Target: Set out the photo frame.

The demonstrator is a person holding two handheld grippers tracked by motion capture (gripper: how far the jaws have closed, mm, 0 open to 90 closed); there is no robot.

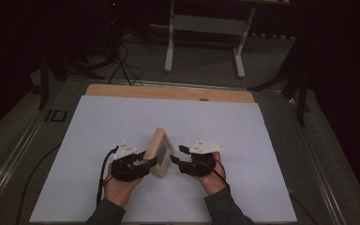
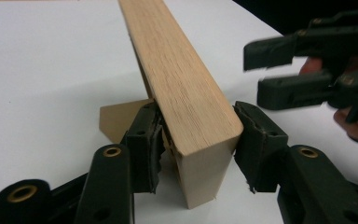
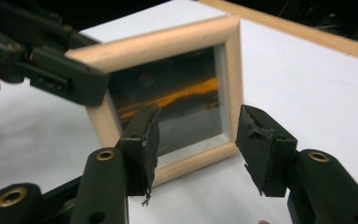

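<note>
A small light-wood picture frame [image 1: 161,151] stands upright on the white sheet, near the middle front. My left gripper [image 1: 147,161] comes at its near end from the left. In the left gripper view the pads press both sides of the frame [image 2: 182,79], so my left gripper [image 2: 198,135] is shut on it, and the frame's back prop [image 2: 116,121] rests on the sheet. My right gripper [image 1: 177,155] hovers open just right of the frame. In the right gripper view its jaws [image 3: 196,135] face the glass front of the frame [image 3: 168,44], apart from it.
The white sheet [image 1: 122,122] covers most of a wooden tabletop [image 1: 168,93]. Beyond the table stands a white-legged bench [image 1: 206,28], and cables [image 1: 122,65] lie on the dark floor. Metal rails run along both sides of the table.
</note>
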